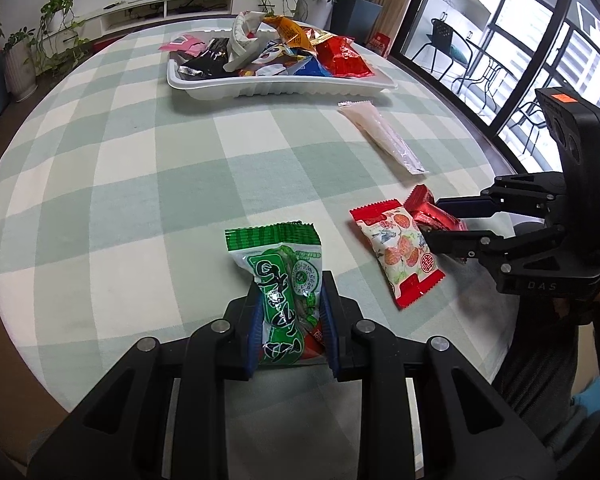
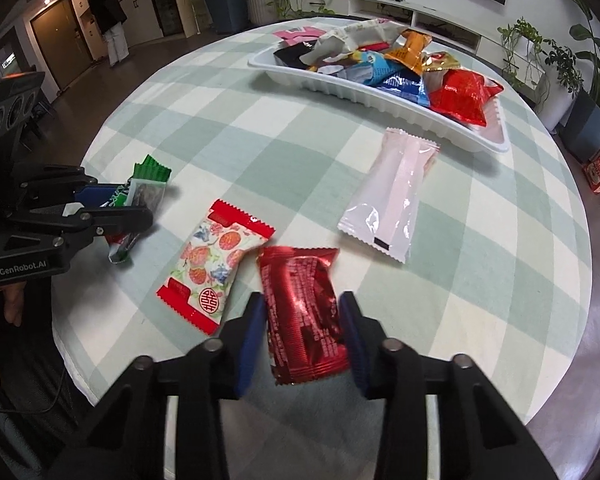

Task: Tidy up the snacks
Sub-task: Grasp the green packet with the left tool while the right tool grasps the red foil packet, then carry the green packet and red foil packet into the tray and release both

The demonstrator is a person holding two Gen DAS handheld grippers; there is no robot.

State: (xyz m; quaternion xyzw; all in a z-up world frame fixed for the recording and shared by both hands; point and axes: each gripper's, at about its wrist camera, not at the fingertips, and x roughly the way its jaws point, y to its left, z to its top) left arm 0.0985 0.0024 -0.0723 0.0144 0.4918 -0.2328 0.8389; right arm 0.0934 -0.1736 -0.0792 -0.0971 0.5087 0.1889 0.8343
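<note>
Already the right gripper [image 2: 302, 328] pinched the red foil packet [image 2: 300, 312], long axis pointing toward the white tray [image 2: 364, 96] at upper right, while the left gripper [image 1: 288, 320] pinched the green packet [image 1: 284, 280].

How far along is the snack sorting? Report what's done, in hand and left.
Done: the white tray already holds a heap of packets. In hand: the left gripper is shut on the green packet, and the right gripper straddles the red foil packet, its pads at the packet's sides. Left: the flowered packet and the pale pink packet lie loose on the checked tablecloth.
</note>
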